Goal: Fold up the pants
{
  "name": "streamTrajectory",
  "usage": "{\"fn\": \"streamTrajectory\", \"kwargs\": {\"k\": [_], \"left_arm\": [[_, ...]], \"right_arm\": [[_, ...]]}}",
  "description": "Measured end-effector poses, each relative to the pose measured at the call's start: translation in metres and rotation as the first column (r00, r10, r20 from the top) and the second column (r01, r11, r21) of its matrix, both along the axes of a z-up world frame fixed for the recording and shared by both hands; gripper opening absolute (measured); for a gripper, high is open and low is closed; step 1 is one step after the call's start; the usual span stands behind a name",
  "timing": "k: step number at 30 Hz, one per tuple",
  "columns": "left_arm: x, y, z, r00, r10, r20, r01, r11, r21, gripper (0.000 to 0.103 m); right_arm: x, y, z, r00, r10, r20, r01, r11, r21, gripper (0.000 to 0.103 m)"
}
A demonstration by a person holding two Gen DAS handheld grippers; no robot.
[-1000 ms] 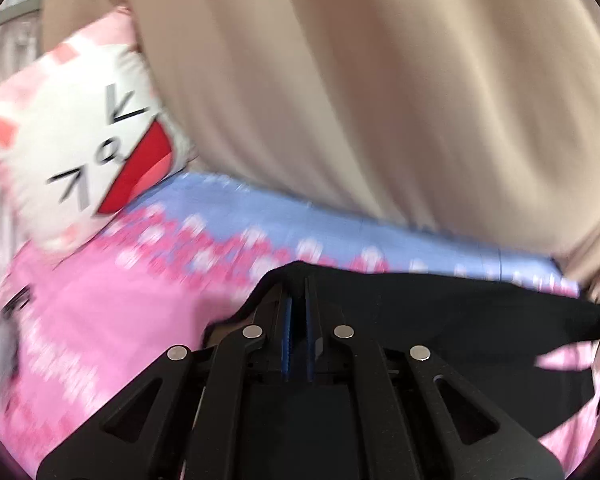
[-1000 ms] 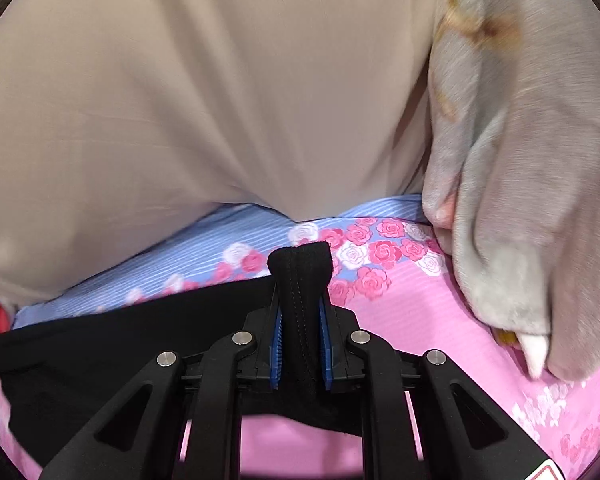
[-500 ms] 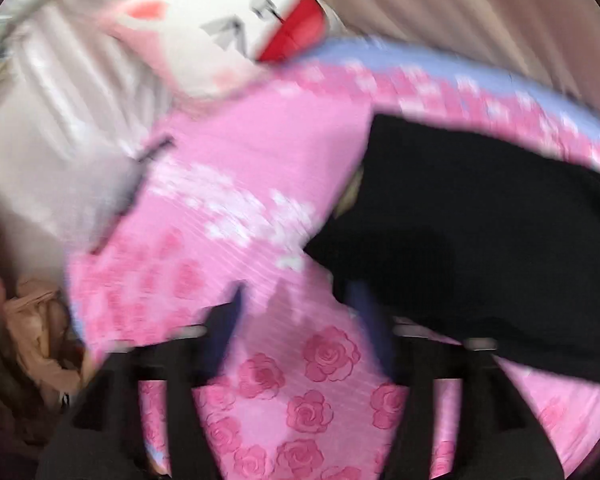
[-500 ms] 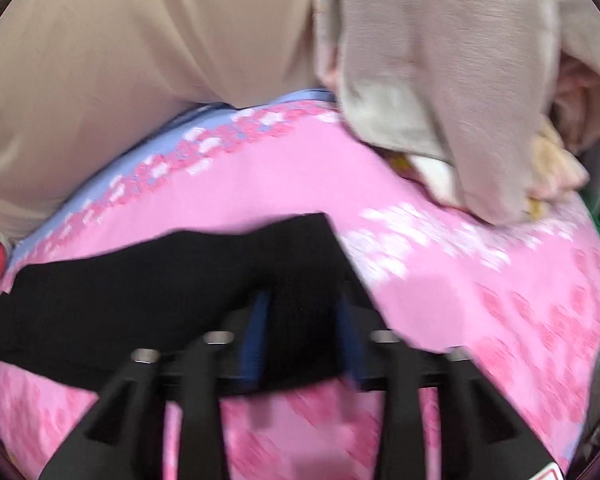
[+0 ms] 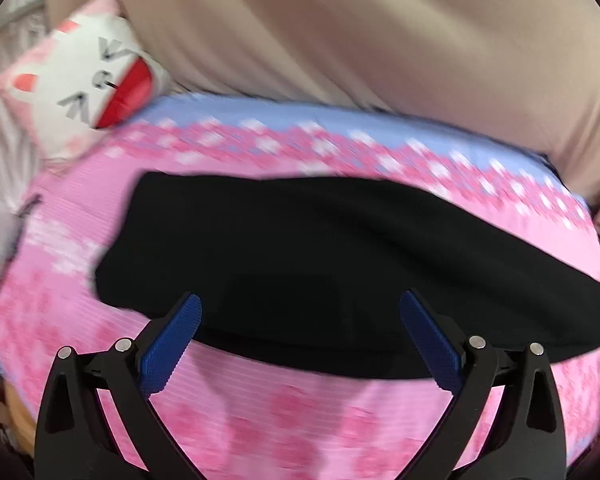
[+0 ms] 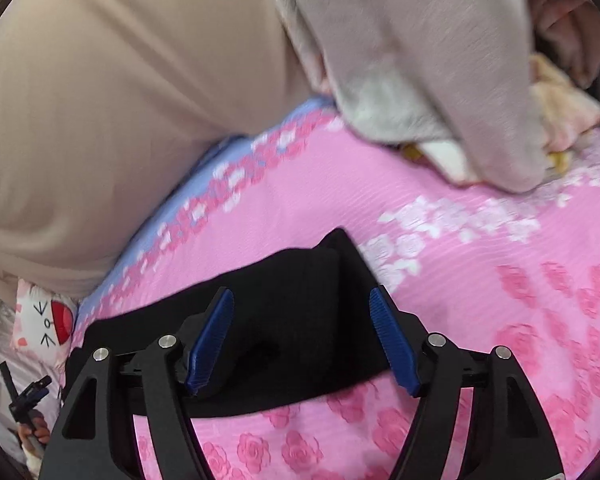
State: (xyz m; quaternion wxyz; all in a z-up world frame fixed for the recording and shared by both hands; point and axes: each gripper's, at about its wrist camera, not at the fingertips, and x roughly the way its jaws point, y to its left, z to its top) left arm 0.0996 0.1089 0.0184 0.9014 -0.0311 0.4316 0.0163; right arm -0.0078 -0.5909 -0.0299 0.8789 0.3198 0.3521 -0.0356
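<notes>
**Two grippers spread above black pants**

Both grippers are held with jaws wide apart, nothing between the ribbed blue pads. The left gripper (image 5: 300, 334) is seen over the near edge of the pants (image 5: 320, 256), a flat, matte black band laid on the pink rose-print sheet (image 5: 300, 432). The right gripper (image 6: 302, 336) is seen over the pants' pointed end. A cat-face pillow (image 5: 88, 80) lies behind.
</notes>
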Motion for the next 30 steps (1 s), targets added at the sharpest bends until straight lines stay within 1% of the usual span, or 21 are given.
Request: {"fn": "streamTrajectory", "kwargs": {"k": [1,2,3,5,6,7,8,9,10,11,12,13,14,16,19,20,21,24,26,27,30], "left_arm": [[0.002,-0.01,-0.005,1.0,-0.014,-0.014,0.014,1.0,-0.003,0.098],[0.002,-0.017,-0.009,0.999,-0.025,-0.029,0.025,1.0,-0.001,0.098],[0.001,-0.021,-0.011,0.999,-0.035,-0.037,0.035,0.999,0.003,0.098],[-0.002,-0.027,-0.016,0.998,-0.047,-0.044,0.048,0.999,0.021,0.098],[-0.003,-0.028,-0.019,0.998,-0.054,-0.045,0.055,0.998,0.03,0.098],[-0.003,-0.028,-0.021,0.997,-0.057,-0.047,0.059,0.998,0.035,0.098],[-0.003,-0.027,-0.023,0.997,-0.059,-0.051,0.061,0.997,0.038,0.098],[-0.005,-0.029,-0.028,0.997,-0.061,-0.056,0.063,0.997,0.038,0.098],[-0.004,-0.029,-0.034,0.996,-0.063,-0.07,0.066,0.997,0.035,0.098],[-0.003,-0.028,-0.039,0.995,-0.059,-0.083,0.062,0.997,0.035,0.098],[0.0,-0.026,-0.044,0.993,-0.05,-0.105,0.054,0.998,0.035,0.098],[0.001,-0.027,-0.047,0.992,-0.043,-0.116,0.048,0.998,0.034,0.098],[0.002,-0.027,-0.05,0.992,-0.036,-0.123,0.04,0.999,0.029,0.098],[0.004,-0.02,-0.05,0.993,-0.004,-0.121,0.005,1.0,0.012,0.098],[0.006,0.003,-0.047,0.993,0.07,-0.1,-0.076,0.996,-0.057,0.098],[0.007,0.013,-0.046,0.99,0.097,-0.1,-0.106,0.99,-0.089,0.098],[0.007,0.025,-0.046,0.987,0.122,-0.107,-0.135,0.983,-0.123,0.098],[0.004,0.071,-0.051,0.967,0.214,-0.138,-0.241,0.944,-0.227,0.098],[0.003,0.106,-0.059,0.948,0.265,-0.175,-0.308,0.903,-0.3,0.098],[0.002,0.126,-0.066,0.938,0.284,-0.2,-0.34,0.868,-0.361,0.097],[0.002,0.158,-0.078,0.929,0.283,-0.238,-0.367,0.786,-0.498,0.095]], "right_arm": [[0.017,0.007,-0.003,0.998,0.044,-0.039,-0.044,0.999,-0.022,0.007],[0.028,0.016,0.003,0.995,0.071,-0.065,-0.076,0.994,-0.08,0.009],[0.032,0.027,0.017,0.995,0.083,-0.053,-0.091,0.982,-0.166,0.009],[0.019,0.056,0.068,0.987,0.133,0.088,-0.09,0.919,-0.384,0.009],[0.01,0.067,0.085,0.982,0.144,0.122,-0.07,0.88,-0.471,0.015],[0.003,0.074,0.092,0.982,0.147,0.122,-0.057,0.835,-0.548,0.023],[0.0,0.073,0.087,0.985,0.139,0.098,-0.056,0.806,-0.59,0.03],[0.0,0.064,0.071,0.994,0.102,0.044,-0.055,0.797,-0.602,0.043],[0.004,0.047,0.044,0.999,0.016,-0.05,-0.043,0.801,-0.596,0.043],[0.004,0.034,0.026,0.992,-0.047,-0.118,-0.031,0.809,-0.587,0.041],[0.001,0.022,0.009,0.979,-0.11,-0.171,-0.006,0.825,-0.565,0.035],[-0.013,0.013,0.001,0.976,-0.149,-0.16,0.047,0.856,-0.515,0.035],[-0.031,0.011,0.002,0.983,-0.156,-0.096,0.098,0.892,-0.442,0.035],[-0.057,0.021,0.009,0.99,-0.138,0.0,0.129,0.925,-0.359,0.035],[-0.072,0.059,0.021,0.993,-0.118,0.033,0.121,0.916,-0.384,0.039],[-0.075,0.07,0.023,0.994,-0.104,0.041,0.112,0.921,-0.373,0.047],[-0.076,0.083,0.024,0.995,-0.09,0.05,0.102,0.931,-0.351,0.05],[-0.07,0.132,0.02,0.998,0.001,0.069,0.017,0.965,-0.261,0.051],[-0.058,0.164,0.017,0.997,0.056,0.057,-0.039,0.961,-0.273,0.053],[-0.052,0.18,0.017,0.996,0.082,0.047,-0.065,0.957,-0.284,0.054],[-0.035,0.229,0.012,0.987,0.156,0.03,-0.141,0.948,-0.286,0.056]]}}
